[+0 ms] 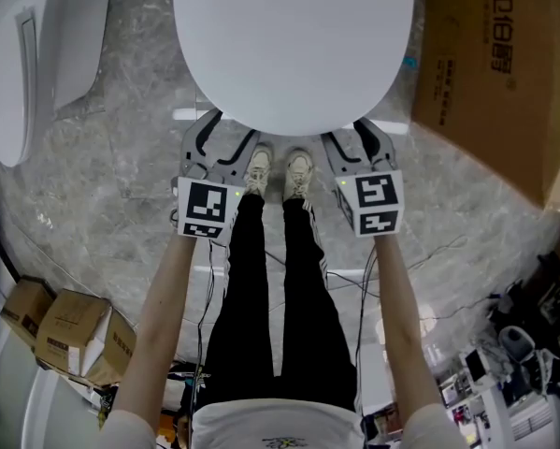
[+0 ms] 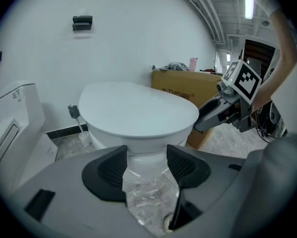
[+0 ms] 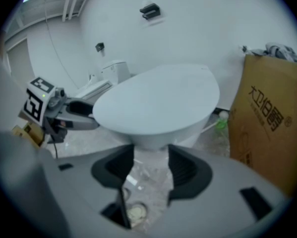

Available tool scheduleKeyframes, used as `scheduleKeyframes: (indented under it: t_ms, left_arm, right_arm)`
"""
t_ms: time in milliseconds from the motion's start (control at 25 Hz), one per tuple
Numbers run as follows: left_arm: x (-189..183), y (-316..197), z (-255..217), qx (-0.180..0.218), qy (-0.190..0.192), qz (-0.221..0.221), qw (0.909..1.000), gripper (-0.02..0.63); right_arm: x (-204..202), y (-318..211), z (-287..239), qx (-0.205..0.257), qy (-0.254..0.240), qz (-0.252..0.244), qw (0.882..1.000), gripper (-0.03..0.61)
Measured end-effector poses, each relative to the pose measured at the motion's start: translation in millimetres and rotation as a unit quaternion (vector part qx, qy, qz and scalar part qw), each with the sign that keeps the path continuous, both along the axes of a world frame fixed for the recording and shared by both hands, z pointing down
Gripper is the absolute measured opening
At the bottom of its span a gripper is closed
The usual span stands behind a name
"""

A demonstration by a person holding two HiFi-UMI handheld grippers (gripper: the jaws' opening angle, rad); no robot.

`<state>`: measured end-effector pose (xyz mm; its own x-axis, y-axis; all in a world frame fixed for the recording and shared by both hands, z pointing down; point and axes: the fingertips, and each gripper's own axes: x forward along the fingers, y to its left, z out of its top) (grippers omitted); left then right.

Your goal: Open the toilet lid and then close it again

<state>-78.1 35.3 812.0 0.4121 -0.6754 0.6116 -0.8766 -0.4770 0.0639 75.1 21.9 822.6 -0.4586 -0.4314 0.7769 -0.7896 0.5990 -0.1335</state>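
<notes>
A white toilet with its lid (image 1: 294,40) down fills the top of the head view. My left gripper (image 1: 225,138) is at the lid's front edge on the left, open, with its fingertips just under the rim. My right gripper (image 1: 352,137) mirrors it on the right, also open. In the left gripper view the lid (image 2: 136,108) lies flat just beyond the open left gripper (image 2: 147,165), and the right gripper (image 2: 222,110) reaches in from the right. In the right gripper view the lid (image 3: 160,100) sits beyond the open right gripper (image 3: 151,165), with nothing between its pads.
A large cardboard box (image 1: 499,73) stands right of the toilet. A second white toilet (image 1: 18,54) is at the left. Small boxes (image 1: 69,330) and cables lie on the marble floor behind. The person's shoes (image 1: 280,171) stand before the bowl. A toilet brush (image 2: 75,115) leans by the wall.
</notes>
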Motion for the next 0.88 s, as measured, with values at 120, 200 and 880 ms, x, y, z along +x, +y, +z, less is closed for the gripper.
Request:
scheduleKeyframes:
  t_ms: [120, 200, 880]
  left_arm:
    - [0, -1, -20, 0.019, 0.007, 0.003, 0.9998, 0.267]
    - [1, -2, -37, 0.036, 0.012, 0.007, 0.9993, 0.267]
    - [-5, -63, -245, 0.155, 0.040, -0.008, 0.9871, 0.267]
  right_arm:
    - [0, 0, -20, 0.007, -0.018, 0.001, 1.000, 0.233]
    - [1, -2, -37, 0.014, -0.031, 0.000, 0.999, 0.233]
    - [-1, -69, -256, 0.073, -0.179, 0.047, 0.980, 0.235]
